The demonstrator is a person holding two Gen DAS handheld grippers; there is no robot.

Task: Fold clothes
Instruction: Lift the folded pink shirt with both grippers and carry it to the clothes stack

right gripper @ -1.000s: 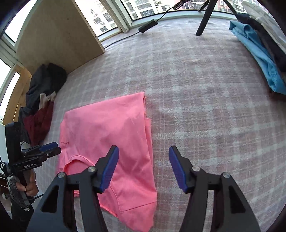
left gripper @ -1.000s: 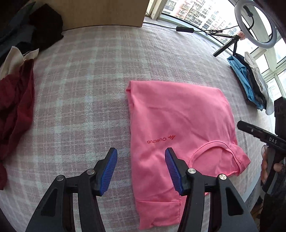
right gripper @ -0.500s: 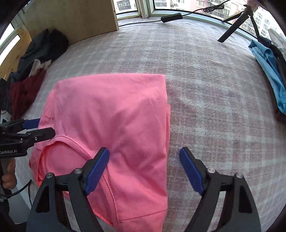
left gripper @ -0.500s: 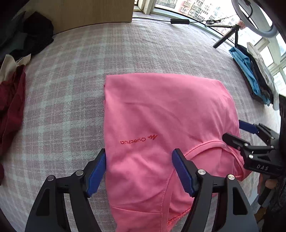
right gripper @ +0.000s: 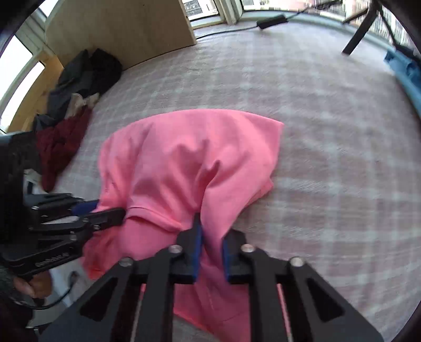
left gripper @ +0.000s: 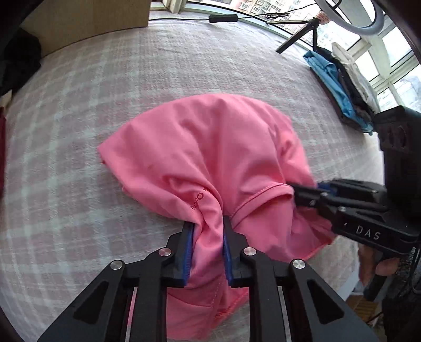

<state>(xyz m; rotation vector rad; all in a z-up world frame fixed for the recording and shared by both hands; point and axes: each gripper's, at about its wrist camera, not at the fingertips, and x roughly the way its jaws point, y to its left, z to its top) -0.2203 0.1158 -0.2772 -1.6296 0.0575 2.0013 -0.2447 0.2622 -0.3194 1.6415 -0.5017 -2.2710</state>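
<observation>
A pink T-shirt (left gripper: 210, 147) with a red logo lies bunched on the checked bedcover (left gripper: 79, 105). My left gripper (left gripper: 208, 229) is at its near edge, left of the collar, its jaws closing with a thick fold of pink cloth pinched between the blue pads. My right gripper (right gripper: 213, 234) grips the near edge on the other side of the collar, its jaws also closing on a fold of the T-shirt (right gripper: 189, 152). Each gripper shows in the other's view: the right gripper (left gripper: 307, 189) at the collar's right, the left gripper (right gripper: 105, 210) at its left.
A dark red garment (right gripper: 60, 150) and dark clothes (right gripper: 84, 76) are heaped at the left by a wooden board (right gripper: 118, 29). Blue and dark garments (left gripper: 331, 76) are stacked at the far right. A tripod (left gripper: 297, 39) and a cable (left gripper: 223, 18) stand along the window.
Both grippers came in over the shirt's near edge and went from wide open to closed on the cloth. The flat shirt is now gathered into folds and pulled up at the front.
</observation>
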